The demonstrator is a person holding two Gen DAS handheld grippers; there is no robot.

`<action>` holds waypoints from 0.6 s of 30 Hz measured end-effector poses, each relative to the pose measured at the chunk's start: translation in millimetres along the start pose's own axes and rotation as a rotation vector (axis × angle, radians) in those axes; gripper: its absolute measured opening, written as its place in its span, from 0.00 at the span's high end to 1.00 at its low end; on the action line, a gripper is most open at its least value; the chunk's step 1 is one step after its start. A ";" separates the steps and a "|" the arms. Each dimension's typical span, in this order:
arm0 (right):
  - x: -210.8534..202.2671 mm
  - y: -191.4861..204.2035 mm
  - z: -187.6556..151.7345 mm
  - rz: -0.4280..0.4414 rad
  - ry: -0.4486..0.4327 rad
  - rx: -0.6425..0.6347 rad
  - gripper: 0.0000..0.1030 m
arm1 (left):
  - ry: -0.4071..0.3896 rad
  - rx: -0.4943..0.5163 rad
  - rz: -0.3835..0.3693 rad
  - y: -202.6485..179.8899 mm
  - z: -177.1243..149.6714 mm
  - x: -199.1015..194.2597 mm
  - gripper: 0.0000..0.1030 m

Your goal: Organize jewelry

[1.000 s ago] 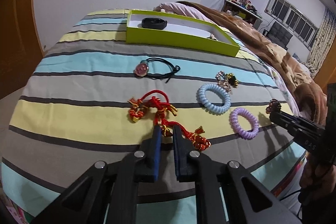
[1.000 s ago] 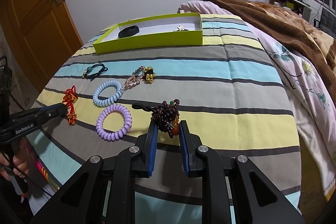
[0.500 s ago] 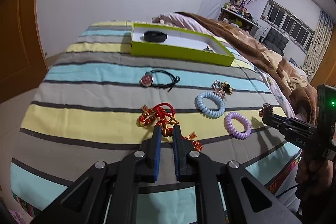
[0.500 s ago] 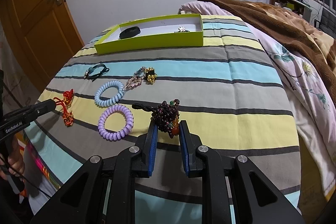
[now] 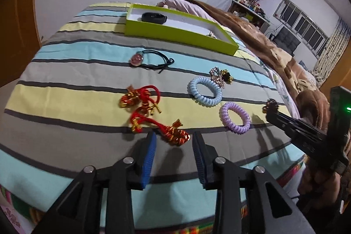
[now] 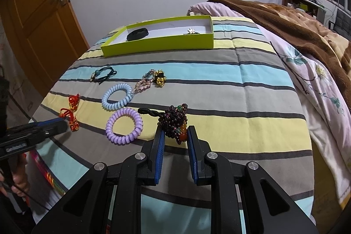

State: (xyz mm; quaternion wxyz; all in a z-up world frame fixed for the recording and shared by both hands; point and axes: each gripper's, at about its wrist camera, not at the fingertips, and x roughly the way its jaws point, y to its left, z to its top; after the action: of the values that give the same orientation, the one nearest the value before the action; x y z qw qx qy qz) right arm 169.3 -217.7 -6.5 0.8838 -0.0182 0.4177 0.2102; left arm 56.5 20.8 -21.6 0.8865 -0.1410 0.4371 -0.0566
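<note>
Striped bedspread (image 5: pixel 87 102) beside orange door (image 6: pixel 39 21), green box (image 6: pixel 162 43) at far end, left gripper (image 5: pixel 174 144) just sprung wide around red knotted cord (image 5: pixel 151 115), right gripper (image 6: pixel 175 135) angled down, clamping dark beaded bracelet (image 6: pixel 173 120)

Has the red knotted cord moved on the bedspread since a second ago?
Cannot tell; the camera shifted. The red knotted cord lies on the yellow stripe, as before. The left claw has just opened, no longer gripping it.
</note>
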 end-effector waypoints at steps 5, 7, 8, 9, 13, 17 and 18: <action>-3.5 -2.9 -0.5 -0.004 -0.007 0.008 0.80 | 0.000 0.012 0.063 -10.9 7.8 13.3 0.58; -3.7 -4.4 -0.6 -0.005 -0.007 0.012 0.80 | -0.004 0.040 0.097 -17.9 9.1 18.0 0.59; -3.5 -4.6 -0.6 -0.004 -0.007 0.013 0.80 | -0.009 0.052 0.115 -20.2 8.2 18.6 0.59; -3.3 -4.4 -0.3 -0.003 -0.007 0.012 0.80 | -0.013 0.064 0.129 -21.4 7.2 19.1 0.65; -3.3 -4.2 -0.2 0.002 -0.009 0.010 0.80 | -0.030 0.084 0.182 -16.1 4.3 15.8 0.83; -3.8 -3.4 0.5 0.008 -0.016 0.010 0.80 | -0.057 0.068 0.163 -5.4 3.6 4.8 0.94; -4.4 -2.9 0.5 0.009 -0.019 0.009 0.80 | -0.064 0.065 0.158 -3.9 3.2 1.8 0.94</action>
State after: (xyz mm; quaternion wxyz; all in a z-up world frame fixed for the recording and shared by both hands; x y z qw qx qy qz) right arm 168.4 -221.9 -3.3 0.8867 -0.0103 0.4105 0.2125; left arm 60.2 17.4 -20.0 0.9058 -0.0792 0.4162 0.0038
